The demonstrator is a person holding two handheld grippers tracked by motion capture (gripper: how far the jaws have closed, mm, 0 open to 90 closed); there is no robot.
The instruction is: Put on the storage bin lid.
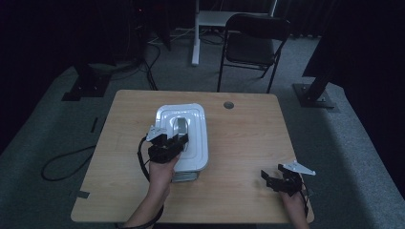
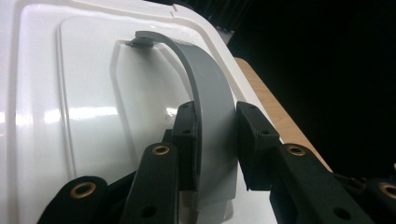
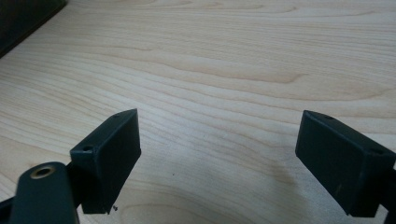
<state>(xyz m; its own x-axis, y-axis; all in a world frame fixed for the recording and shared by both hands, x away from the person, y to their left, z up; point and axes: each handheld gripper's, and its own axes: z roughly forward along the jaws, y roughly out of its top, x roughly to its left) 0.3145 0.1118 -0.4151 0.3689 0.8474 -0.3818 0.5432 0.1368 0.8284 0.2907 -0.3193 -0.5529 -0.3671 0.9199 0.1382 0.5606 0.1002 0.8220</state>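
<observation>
Two tongs are at work. Left tongs (image 2: 212, 144) straddle the grey handle (image 2: 210, 107) of the white lid (image 1: 191, 138); one pad touches it, the other stands just off. Right tongs (image 3: 219, 158) gape wide over bare counter (image 3: 233, 56), well apart. No writing readable.

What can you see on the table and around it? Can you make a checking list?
Surface: wooden table, round hole near far edge.
Job's things: white box with grey handle on its lid.
Clutter: nothing seen.
Grippers: left gripper straddles the handle, one pad touching, the other apart; right gripper open over bare wood.
Cables: black cable trails from left gripper; more on the floor.
Surroundings: dark room, folding chair, grey carpet.
</observation>
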